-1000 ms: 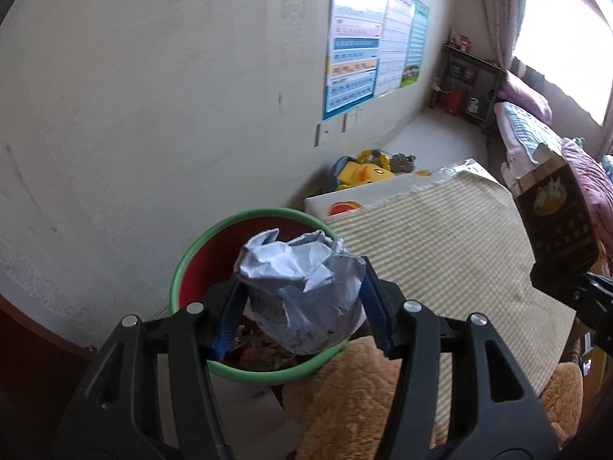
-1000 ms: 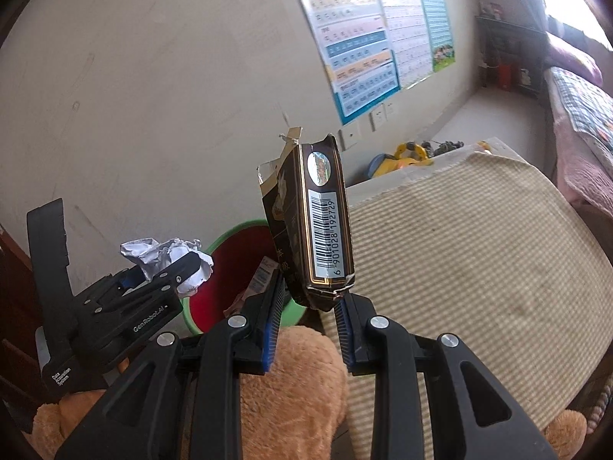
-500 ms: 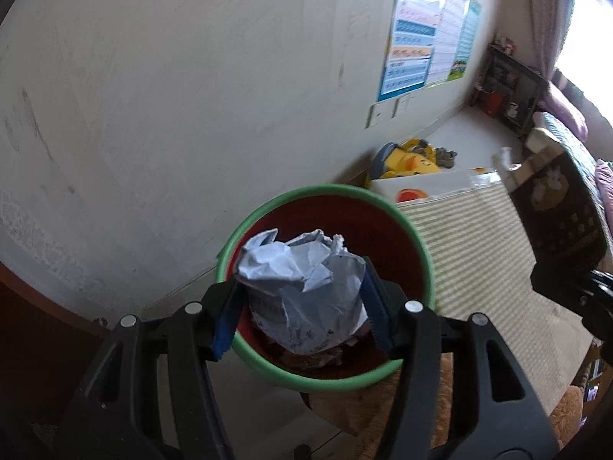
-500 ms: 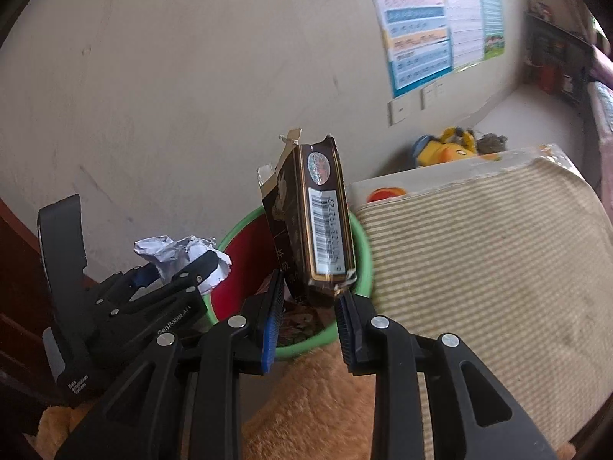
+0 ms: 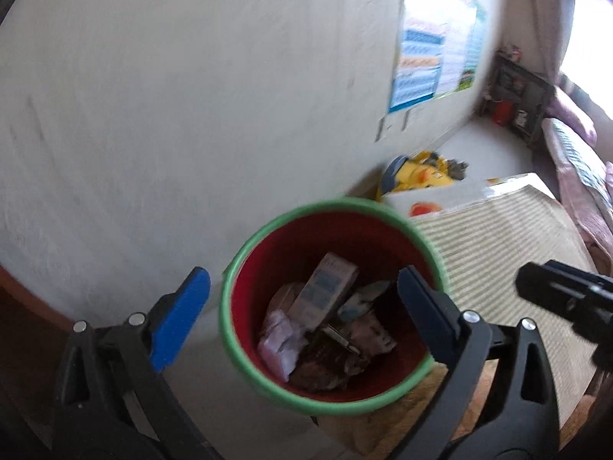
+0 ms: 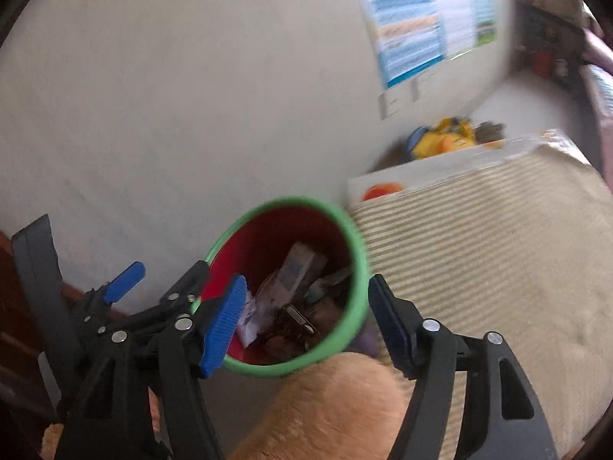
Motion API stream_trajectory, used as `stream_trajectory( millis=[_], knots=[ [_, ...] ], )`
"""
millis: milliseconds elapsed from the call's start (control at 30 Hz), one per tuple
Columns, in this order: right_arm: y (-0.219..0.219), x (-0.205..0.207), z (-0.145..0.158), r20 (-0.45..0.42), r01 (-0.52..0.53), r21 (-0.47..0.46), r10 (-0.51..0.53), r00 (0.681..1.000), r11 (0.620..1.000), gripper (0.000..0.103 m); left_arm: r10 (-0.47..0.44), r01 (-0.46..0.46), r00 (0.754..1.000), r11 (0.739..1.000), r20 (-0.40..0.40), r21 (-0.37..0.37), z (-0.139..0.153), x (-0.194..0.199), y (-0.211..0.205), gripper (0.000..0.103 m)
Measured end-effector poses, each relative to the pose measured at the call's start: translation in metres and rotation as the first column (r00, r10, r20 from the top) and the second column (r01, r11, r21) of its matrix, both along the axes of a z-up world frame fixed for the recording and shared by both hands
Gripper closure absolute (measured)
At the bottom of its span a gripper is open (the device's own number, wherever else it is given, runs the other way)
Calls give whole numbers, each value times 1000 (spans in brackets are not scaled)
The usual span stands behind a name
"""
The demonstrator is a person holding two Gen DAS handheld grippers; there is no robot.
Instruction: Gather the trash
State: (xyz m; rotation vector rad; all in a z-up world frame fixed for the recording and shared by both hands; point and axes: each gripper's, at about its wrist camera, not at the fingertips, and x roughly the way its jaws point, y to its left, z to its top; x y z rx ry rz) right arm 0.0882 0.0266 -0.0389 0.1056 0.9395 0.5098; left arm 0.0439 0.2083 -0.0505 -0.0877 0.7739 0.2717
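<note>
Left wrist view: left gripper (image 5: pixel 302 303) and right gripper (image 6: pixel 306 322) both spread empty over the bin (image 5: pixel 264 379).

No legible txt: wall poster (image 5: pixel 433 65) and the carton (image 5: pixel 323 295) in the bin (image 5: pixel 230 291) carry print, but too blurred to read.
</note>
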Motion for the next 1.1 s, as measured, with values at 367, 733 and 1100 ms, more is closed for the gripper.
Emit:
stream_trajectory(
  millis=[367, 733, 1100],
  knots=[
    [-159, -70, 55, 220, 368, 6, -360, 907, 930, 26, -161, 163, 965, 987, 206, 8, 69, 5, -119, 5],
    [-240, -119, 69, 266, 518, 87, -521, 811, 851, 25, -305, 309, 928, 951, 214, 14, 92, -18, -204, 5],
    [-246, -123, 68, 250, 525, 111, -535, 807, 844, 25, -343, 334, 916, 939, 206, 78, 93, -27, -220, 5]
  ],
)
